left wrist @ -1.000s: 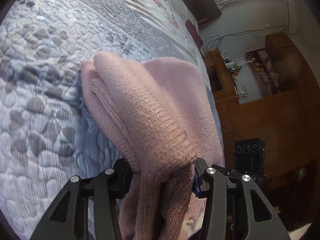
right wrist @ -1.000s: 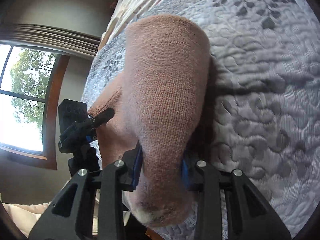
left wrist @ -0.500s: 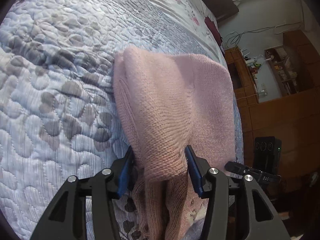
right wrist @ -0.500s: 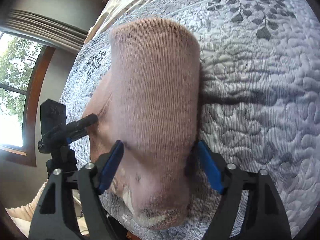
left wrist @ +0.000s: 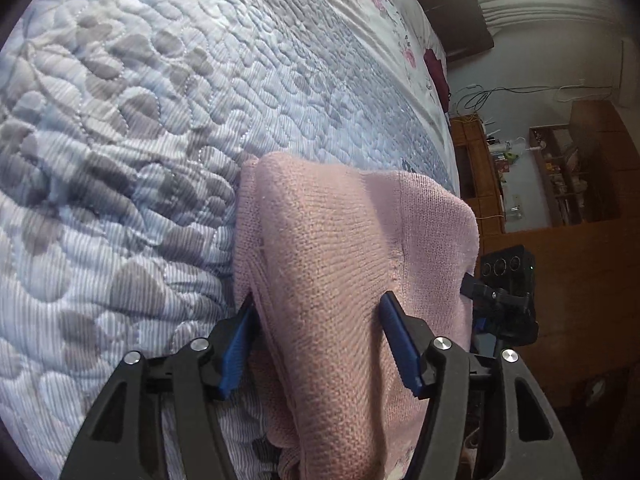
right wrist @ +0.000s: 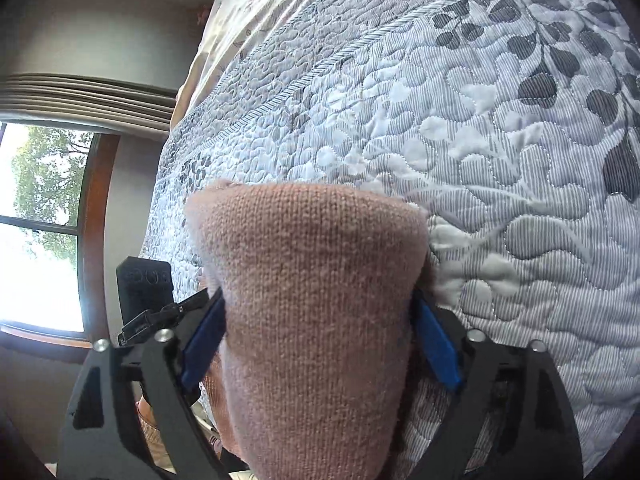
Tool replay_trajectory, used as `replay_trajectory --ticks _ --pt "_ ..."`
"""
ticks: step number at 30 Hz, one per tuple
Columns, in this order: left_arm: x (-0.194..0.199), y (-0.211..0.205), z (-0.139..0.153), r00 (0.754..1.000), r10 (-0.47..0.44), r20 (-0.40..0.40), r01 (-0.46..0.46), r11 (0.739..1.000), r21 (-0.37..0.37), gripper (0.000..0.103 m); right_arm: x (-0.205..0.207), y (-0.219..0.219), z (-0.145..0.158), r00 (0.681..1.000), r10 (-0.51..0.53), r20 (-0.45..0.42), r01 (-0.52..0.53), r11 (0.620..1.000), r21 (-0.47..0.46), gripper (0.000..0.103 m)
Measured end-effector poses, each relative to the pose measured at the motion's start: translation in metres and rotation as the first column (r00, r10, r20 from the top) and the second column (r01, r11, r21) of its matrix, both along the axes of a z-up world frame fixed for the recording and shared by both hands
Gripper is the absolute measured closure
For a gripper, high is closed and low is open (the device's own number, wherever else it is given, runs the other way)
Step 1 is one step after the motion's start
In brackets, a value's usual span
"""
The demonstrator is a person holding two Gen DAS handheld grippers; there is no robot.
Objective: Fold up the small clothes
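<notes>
A pink knitted garment (left wrist: 352,264) lies folded on the quilted bedspread (left wrist: 140,140). My left gripper (left wrist: 318,300) is open, and its blue pads (left wrist: 400,348) stand wide on either side of the folded fabric. In the right wrist view the same garment (right wrist: 316,300) fills the gap of my right gripper (right wrist: 318,296), which is also open, with its blue pads (right wrist: 436,344) spread at the fabric's two sides. Each gripper shows at the edge of the other's view. The near end of the garment is hidden under the jaws.
The grey-and-white quilt (right wrist: 500,140) stretches far ahead of both grippers. Wooden shelves and cabinets (left wrist: 560,184) stand past the bed's right edge. A window (right wrist: 36,220) with a curtain lies beyond the bed's left edge. Pillows (left wrist: 400,20) sit at the headboard.
Both grippers were shut on the garment a second ago and have spread their jaws. The raised fold has come down onto the quilt, and both grippers have drawn back.
</notes>
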State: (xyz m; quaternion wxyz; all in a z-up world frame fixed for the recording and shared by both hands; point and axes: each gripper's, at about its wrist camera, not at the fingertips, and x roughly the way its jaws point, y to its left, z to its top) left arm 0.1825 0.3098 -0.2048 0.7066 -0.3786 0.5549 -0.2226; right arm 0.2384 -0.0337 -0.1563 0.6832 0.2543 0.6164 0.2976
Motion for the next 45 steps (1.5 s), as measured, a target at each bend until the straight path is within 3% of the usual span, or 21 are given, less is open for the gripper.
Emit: replay_trajectory --ticks 2,5,7,9,13,16,21,24,25,26,28,30,35,38,43,45 --pt "0.003 -0.009 0.003 0.999 -0.023 0.022 0.023 1.000 0.012 0.048 -0.006 -0.006 0.010 1.000 -0.002 0.026 0.002 1.000 0.015 0.043" --pt "0.008 -0.019 0.010 0.998 -0.031 0.051 0.032 0.999 -0.009 0.055 -0.019 -0.025 0.027 0.998 -0.026 0.059 0.024 0.999 0.044 0.053" --pt "0.013 -0.028 0.017 0.996 -0.042 0.079 0.044 0.999 -0.025 0.060 -0.024 -0.034 0.036 0.995 -0.052 0.087 0.049 0.998 0.037 0.053" --pt "0.017 -0.039 0.022 0.993 -0.061 0.103 0.060 0.998 0.015 0.062 -0.028 -0.048 0.038 0.992 -0.080 0.097 0.079 0.997 0.022 0.053" --pt "0.018 -0.043 0.011 0.993 -0.080 0.091 0.069 0.990 0.119 0.061 -0.013 -0.069 -0.001 0.987 -0.158 -0.013 0.158 0.985 0.063 0.049" --pt "0.011 -0.030 0.003 0.997 -0.047 0.059 0.042 0.996 0.080 0.058 -0.011 -0.071 -0.014 0.985 -0.170 -0.038 0.172 0.982 0.079 0.039" --pt "-0.009 -0.025 0.029 0.994 -0.065 0.083 0.047 0.976 0.211 0.053 -0.020 -0.059 0.007 0.983 -0.186 0.004 0.186 0.982 0.005 0.037" --pt "-0.034 -0.021 0.059 0.987 -0.086 0.138 0.040 0.950 0.311 0.053 -0.042 -0.057 0.038 0.975 -0.204 0.085 0.213 0.970 -0.118 0.032" --pt "-0.044 -0.022 0.069 0.984 -0.096 0.148 0.039 0.936 0.350 0.052 -0.052 -0.057 0.049 0.971 -0.205 0.122 0.223 0.962 -0.156 0.025" --pt "-0.053 -0.024 0.079 0.983 -0.104 0.154 0.037 0.922 0.385 0.049 -0.063 -0.057 0.060 0.967 -0.202 0.155 0.229 0.955 -0.189 0.017" --pt "-0.074 -0.031 0.095 0.980 -0.120 0.160 0.038 0.898 0.439 0.041 -0.087 -0.054 0.079 0.961 -0.183 0.206 0.236 0.932 -0.276 0.011" --pt "-0.094 -0.039 0.107 0.979 -0.131 0.154 0.037 0.867 0.497 0.038 -0.112 -0.051 0.091 0.959 -0.154 0.239 0.235 0.902 -0.362 0.011" --pt "-0.136 -0.054 0.131 0.985 -0.111 0.133 0.018 0.829 0.559 0.031 -0.168 -0.033 0.106 0.955 -0.096 0.279 0.240 0.805 -0.543 0.009" --pt "-0.157 -0.062 0.138 0.989 -0.095 0.112 0.010 0.805 0.593 0.030 -0.196 -0.017 0.111 0.952 -0.041 0.304 0.226 0.765 -0.603 0.009" --pt "-0.195 -0.068 0.148 0.992 -0.083 0.091 0.008 0.780 0.626 0.030 -0.238 0.004 0.124 0.952 -0.006 0.307 0.202 0.763 -0.613 0.008" --pt "-0.209 -0.070 0.154 0.992 -0.086 0.092 0.005 0.758 0.652 0.030 -0.253 0.009 0.132 0.948 0.003 0.318 0.206 0.754 -0.623 0.008"
